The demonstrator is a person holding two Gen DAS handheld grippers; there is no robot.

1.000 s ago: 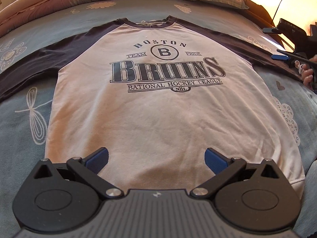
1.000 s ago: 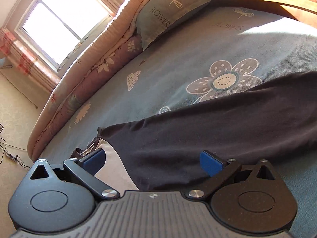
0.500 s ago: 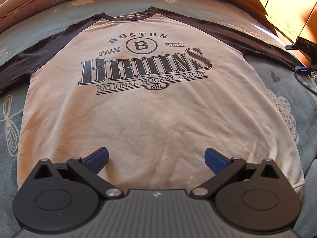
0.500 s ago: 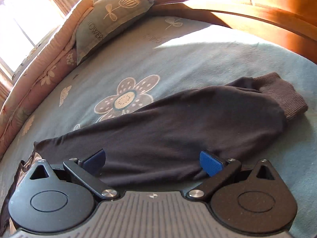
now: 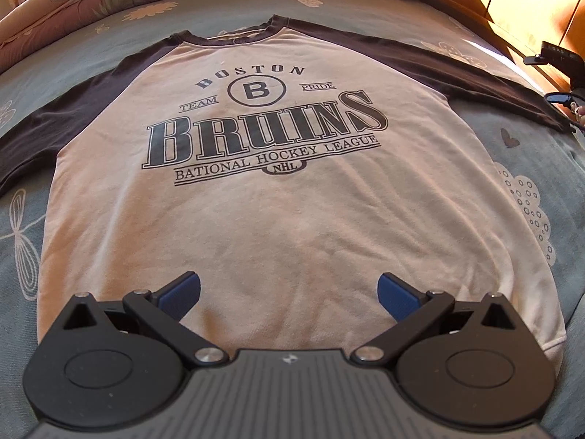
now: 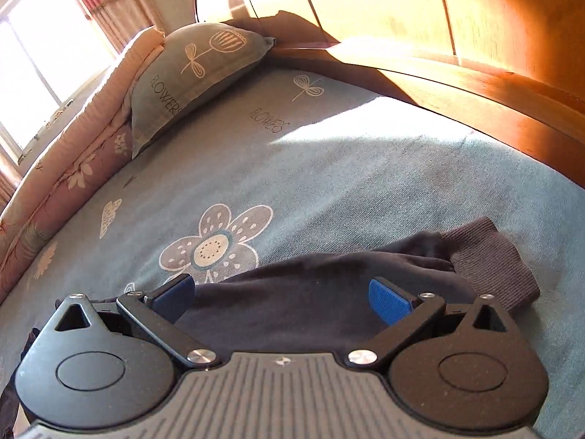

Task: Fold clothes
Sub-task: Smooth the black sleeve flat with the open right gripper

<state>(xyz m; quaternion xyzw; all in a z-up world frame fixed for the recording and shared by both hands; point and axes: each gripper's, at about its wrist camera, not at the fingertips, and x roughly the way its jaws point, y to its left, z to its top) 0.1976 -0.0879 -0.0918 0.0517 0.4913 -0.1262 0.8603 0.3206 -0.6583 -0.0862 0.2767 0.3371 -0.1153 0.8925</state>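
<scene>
Left sleeve (image 5: pixel 33 135): dark, lying out flat over the bedspread (image 5: pixel 22 248) at the left edge of the left wrist view, its end out of frame.
Left gripper (image 5: pixel 289 291): hangs low over the hem; jaws spread wide with nothing between them, only pale cloth below.
Sweatshirt (image 5: pixel 292 219): lies face up and spread flat in the middle of the bed, collar (image 5: pixel 241 36) toward the rolled quilt (image 5: pixel 91 3), hem toward the camera, no fold showing in either view.
Handling: soft, light knit that will drape and sag when lifted (faint ripples near the hem suggest it bunches easily); no fragility, little slip on the cotton bedspread.
Right sleeve (image 6: pixel 329 292): dark, laid outward toward the wooden headboard (image 6: pixel 475 73), slightly rumpled near the ribbed cuff (image 6: pixel 490 256).
Right gripper (image 6: pixel 281 292): just above that sleeve, short of the cuff; jaws wide apart, gripping nothing.
Where to hold: judged from the layout, the ribbed cuff or the sleeve just behind it is the firmest pinch for the right side, since the thicker rib gives the pads something to bite; on the left, the hem edge or the side seam.
Pillow (image 6: pixel 190 77): well apart from the garment, beside the quilt.
</scene>
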